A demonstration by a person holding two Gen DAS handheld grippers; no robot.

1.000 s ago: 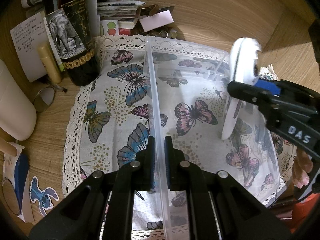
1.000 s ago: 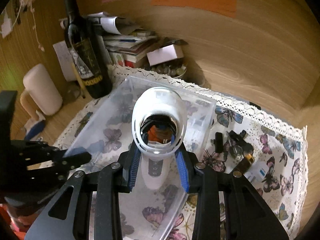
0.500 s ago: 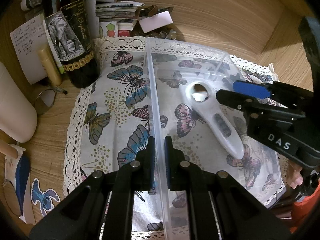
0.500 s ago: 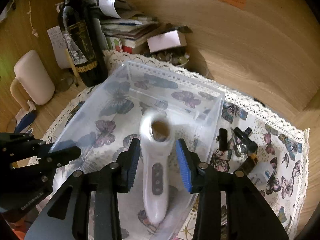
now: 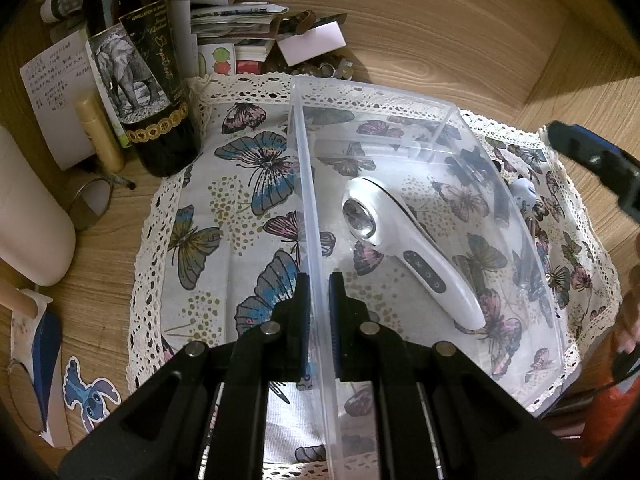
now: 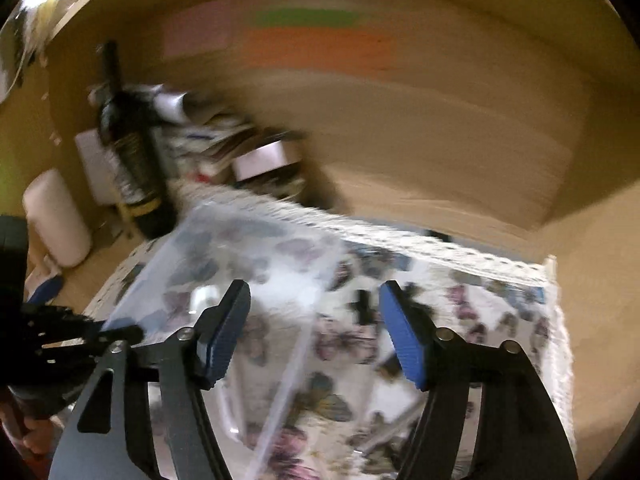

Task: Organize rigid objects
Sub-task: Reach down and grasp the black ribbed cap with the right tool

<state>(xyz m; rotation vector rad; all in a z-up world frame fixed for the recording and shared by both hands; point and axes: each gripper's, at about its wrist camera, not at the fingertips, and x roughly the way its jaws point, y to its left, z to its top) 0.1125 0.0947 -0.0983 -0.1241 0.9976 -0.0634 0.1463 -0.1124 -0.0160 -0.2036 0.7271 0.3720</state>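
From the left wrist view, the left hand-held gripper [image 5: 318,300] is clamped tight on the near side wall of a clear plastic box [image 5: 532,264], one pad on each face of the thin wall. The box sits on a butterfly-print cloth [image 5: 224,216] with a lace edge, spread over the wooden table [image 5: 460,32]. Inside the box a white handheld device [image 5: 404,240] lies flat on the bottom, its round metal head toward the far end, its handle with dark buttons running toward the near right corner. Nothing touches it. A dark wine bottle [image 5: 144,80] with an elephant label stands upright just off the cloth's far left corner, with papers and small boxes piled behind it. A pale cylinder [image 5: 28,216] lies at the left edge. At the right edge a blue-padded finger of the right hand-held gripper [image 5: 592,160] shows, above the cloth outside the box.

The right wrist view is blurred. The right hand-held gripper [image 6: 316,332] has just been opening and its blue pads stand well apart with nothing between them, above the box's right wall and the cloth [image 6: 500,312]. Small dark items [image 6: 364,306] lie on the cloth beside the box, too smeared to identify. The left hand-held gripper [image 6: 116,332] appears at the left edge on the box wall.
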